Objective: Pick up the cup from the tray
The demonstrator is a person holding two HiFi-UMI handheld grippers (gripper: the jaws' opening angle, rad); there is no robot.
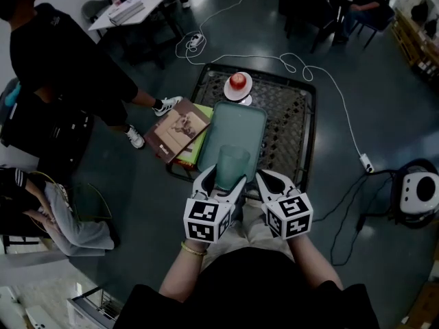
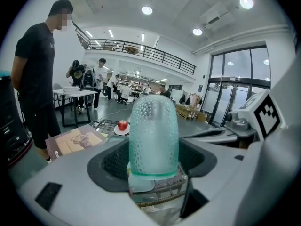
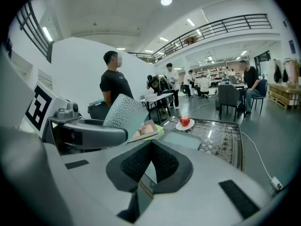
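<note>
Gripping the translucent green dimpled plastic cup [image 2: 154,135] between its dark pads, the left claw [image 2: 154,150] holds it over the near end of the pale green rectangular tray [image 1: 236,125]. Just to its right, the right claw [image 3: 150,147] is clenched on nothing. Farther ahead, a red apple [image 1: 238,81] sits on a white plate [image 1: 238,94] on the black lattice table [image 1: 288,115].
</note>
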